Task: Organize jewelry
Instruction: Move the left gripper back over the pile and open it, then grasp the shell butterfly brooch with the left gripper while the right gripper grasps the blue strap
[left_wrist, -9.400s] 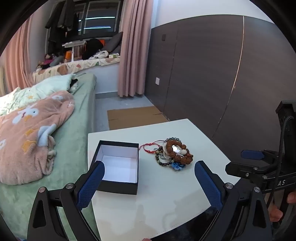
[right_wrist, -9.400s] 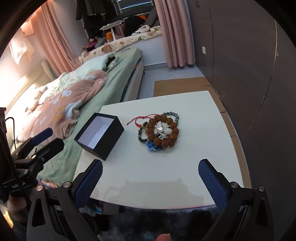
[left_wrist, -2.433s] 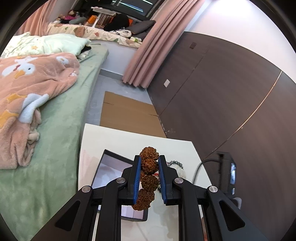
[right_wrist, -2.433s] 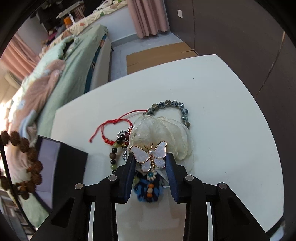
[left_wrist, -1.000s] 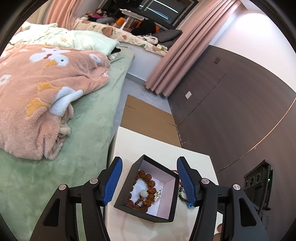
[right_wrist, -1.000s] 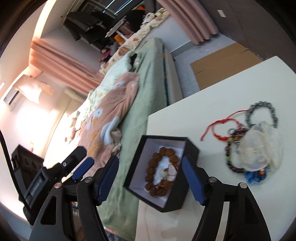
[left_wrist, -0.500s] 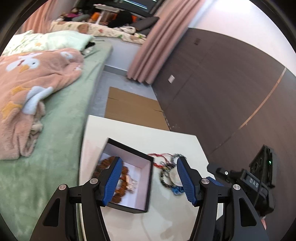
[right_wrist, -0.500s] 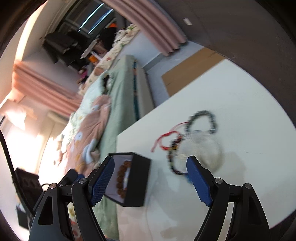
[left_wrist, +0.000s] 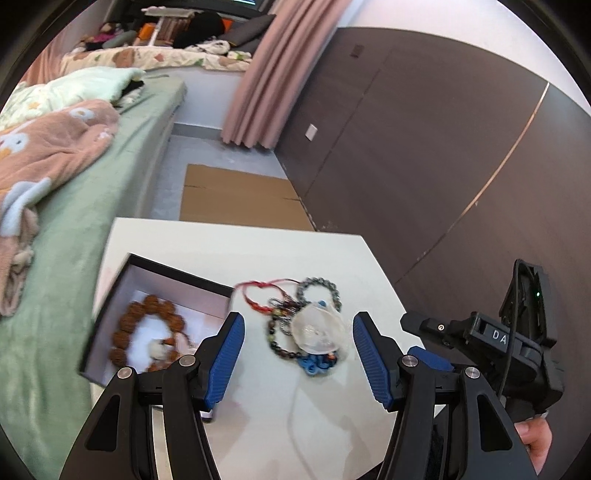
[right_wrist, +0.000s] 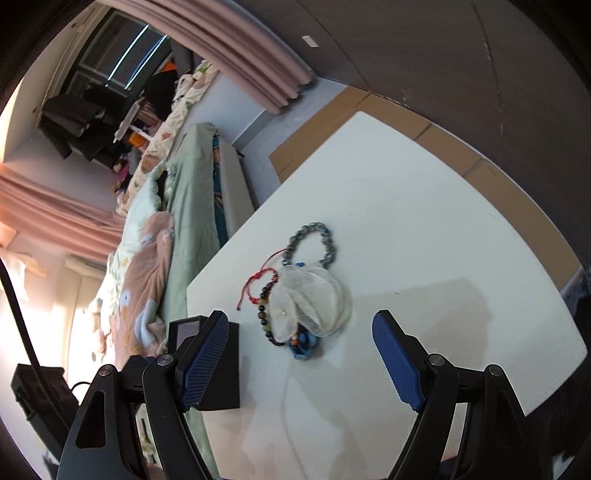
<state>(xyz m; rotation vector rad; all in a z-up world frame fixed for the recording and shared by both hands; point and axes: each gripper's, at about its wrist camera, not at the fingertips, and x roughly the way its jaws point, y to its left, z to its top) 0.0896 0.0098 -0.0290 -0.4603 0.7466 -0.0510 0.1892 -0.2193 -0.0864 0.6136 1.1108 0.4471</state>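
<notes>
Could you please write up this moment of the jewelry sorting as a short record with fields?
surface: white table
container: black box, open, on the table's left side
in box: brown bead bracelet; a small pale piece lies with it, too blurred to name
pile beside box: red cord bracelet, grey bead bracelet, sheer pouch, blue piece
left gripper: open, empty, above the pile
right gripper: open, empty
</notes>
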